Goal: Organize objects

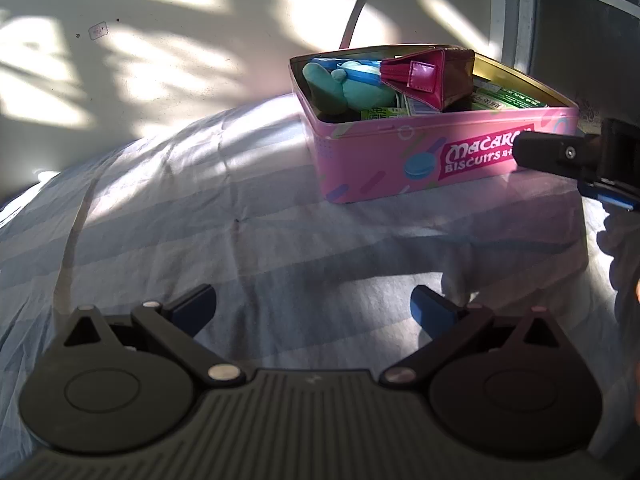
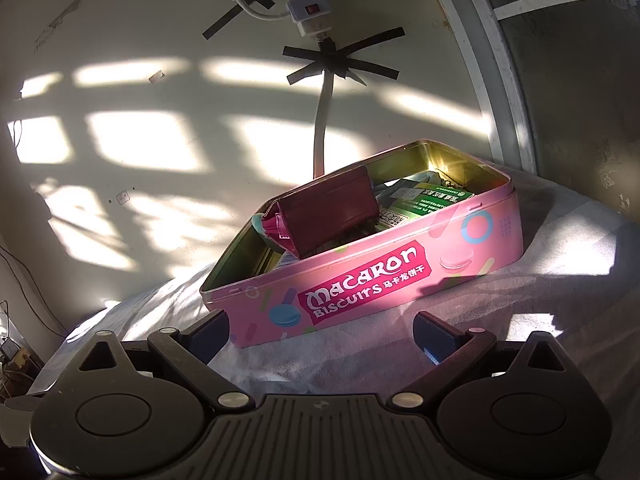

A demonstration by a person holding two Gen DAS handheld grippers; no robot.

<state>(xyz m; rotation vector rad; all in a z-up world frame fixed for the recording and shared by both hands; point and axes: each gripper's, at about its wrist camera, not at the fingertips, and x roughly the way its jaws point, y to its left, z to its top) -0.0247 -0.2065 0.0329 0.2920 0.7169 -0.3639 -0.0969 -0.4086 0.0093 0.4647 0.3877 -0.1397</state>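
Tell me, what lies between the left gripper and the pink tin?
Only bare striped bedsheet lies between the open left gripper and the pink tin; the left wrist view shows this.

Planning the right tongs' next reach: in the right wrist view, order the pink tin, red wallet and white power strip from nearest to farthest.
1. Pink tin, just ahead of the right tongs.
2. Red wallet, propped inside the tin, left end.
3. White power strip, on the wall, top.

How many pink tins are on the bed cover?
1. The pink tin stands open on the striped bed cover, near the wall, holding a magenta wallet and other items. No other tin shows.
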